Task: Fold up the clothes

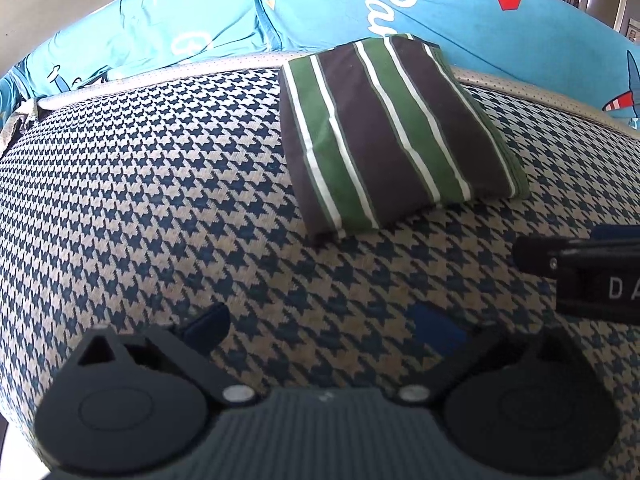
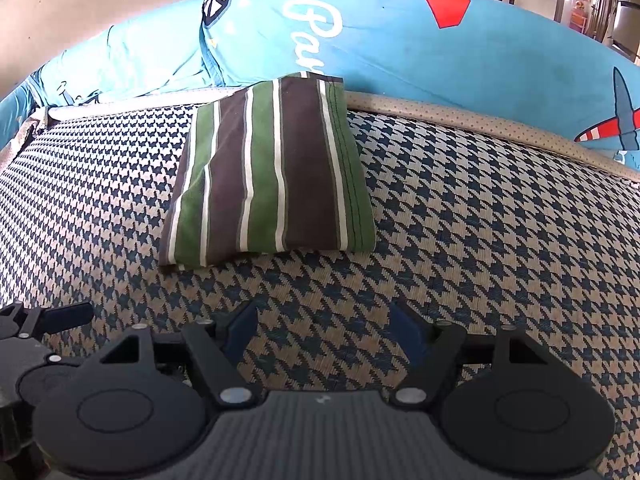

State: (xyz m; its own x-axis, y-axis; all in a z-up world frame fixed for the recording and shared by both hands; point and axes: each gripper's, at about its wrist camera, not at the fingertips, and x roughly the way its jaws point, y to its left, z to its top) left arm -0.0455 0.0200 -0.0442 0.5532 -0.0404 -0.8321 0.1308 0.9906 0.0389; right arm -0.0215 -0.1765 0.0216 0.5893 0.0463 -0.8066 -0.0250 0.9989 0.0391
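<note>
Houndstooth cushion (image 2: pixel 480 220) carries the folded striped garment (image 2: pixel 268 172), lying flat by the blue printed bolster (image 2: pixel 400 48). Judged light, soft, several layers; I would pinch the near fold. Stripes and long axis run away from me. Right tongs (image 2: pixel 322 330) and left tongs (image 1: pixel 320 324): spread, empty.
</note>
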